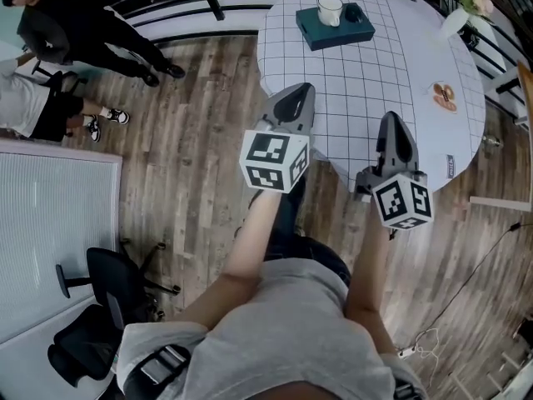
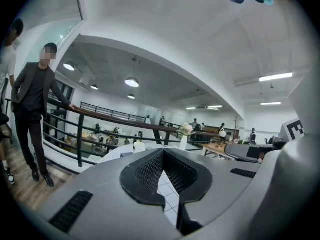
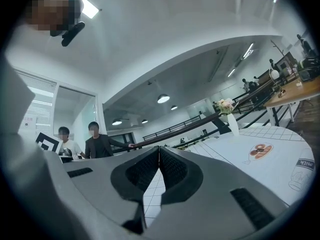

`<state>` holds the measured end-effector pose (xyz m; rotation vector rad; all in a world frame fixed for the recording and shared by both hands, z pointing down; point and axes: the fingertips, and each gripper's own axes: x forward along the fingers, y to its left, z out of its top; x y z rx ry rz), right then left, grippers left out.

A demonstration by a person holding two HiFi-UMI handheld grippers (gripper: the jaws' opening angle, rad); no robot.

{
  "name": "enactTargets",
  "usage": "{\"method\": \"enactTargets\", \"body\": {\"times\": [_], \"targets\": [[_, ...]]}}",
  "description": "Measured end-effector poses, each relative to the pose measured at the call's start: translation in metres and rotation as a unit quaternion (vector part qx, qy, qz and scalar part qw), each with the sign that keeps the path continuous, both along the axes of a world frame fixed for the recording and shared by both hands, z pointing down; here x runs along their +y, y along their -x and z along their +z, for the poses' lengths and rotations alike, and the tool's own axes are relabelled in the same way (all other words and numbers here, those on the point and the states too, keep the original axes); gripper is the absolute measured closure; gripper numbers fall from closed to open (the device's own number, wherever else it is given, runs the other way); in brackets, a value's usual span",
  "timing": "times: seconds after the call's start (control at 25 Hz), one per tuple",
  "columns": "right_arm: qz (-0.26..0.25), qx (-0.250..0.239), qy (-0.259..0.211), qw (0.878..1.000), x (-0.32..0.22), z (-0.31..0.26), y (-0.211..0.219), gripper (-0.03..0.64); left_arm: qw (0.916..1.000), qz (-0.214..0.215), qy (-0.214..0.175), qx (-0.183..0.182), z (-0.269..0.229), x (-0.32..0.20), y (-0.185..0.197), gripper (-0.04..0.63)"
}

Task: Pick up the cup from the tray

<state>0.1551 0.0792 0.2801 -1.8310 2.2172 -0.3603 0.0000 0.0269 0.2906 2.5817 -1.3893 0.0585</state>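
A white cup [image 1: 330, 9] stands on a teal tray [image 1: 333, 30] at the far side of a round table with a white grid cloth [image 1: 391, 73]. A small dark object [image 1: 353, 12] sits beside the cup on the tray. My left gripper [image 1: 293, 100] is shut and empty, its tip over the table's near left edge, well short of the tray. My right gripper [image 1: 393, 125] is also shut and empty over the near edge. In the left gripper view the cup [image 2: 138, 146] shows small, just beyond the shut left gripper [image 2: 163, 152]. The right gripper [image 3: 159, 148] points across the cloth.
A vase of flowers [image 1: 463, 7] stands at the table's far right, and a doughnut-print coaster [image 1: 444, 96] lies on its right side. Two people [image 1: 75, 32] stand by a railing [image 2: 100, 115] at the left. An office chair [image 1: 108, 298] is behind me at the left.
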Motion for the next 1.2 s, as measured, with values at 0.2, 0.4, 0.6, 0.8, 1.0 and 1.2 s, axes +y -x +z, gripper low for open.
{"method": "enactTargets", "body": {"times": [0.2,0.4,0.6,0.8,1.0,1.2], "targets": [[-0.005,0.011,0.008,1.000,-0.058,-0.003,0.015,0.608,0.9999,-0.007,0.007,0.008,-0.001,-0.058,0.016,0.588],[-0.019,0.031,0.018,0.999,-0.120,-0.004,0.039,0.608,0.9996,-0.013,0.017,0.019,0.003,-0.117,0.033,0.589],[-0.031,0.052,0.028,0.998,-0.182,0.000,0.059,0.609,0.9993,-0.010,0.027,0.023,0.006,-0.179,0.042,0.589],[-0.025,0.059,0.038,0.997,-0.237,0.005,0.063,0.608,0.9992,-0.002,0.035,0.019,0.012,-0.234,0.046,0.588],[-0.014,0.071,0.063,0.995,-0.280,0.025,0.058,0.608,0.9990,0.018,0.041,-0.003,0.023,-0.274,0.040,0.588],[-0.020,0.097,0.080,0.992,-0.306,0.049,0.057,0.607,0.9977,0.043,0.048,-0.023,0.041,-0.302,0.030,0.588]]}}
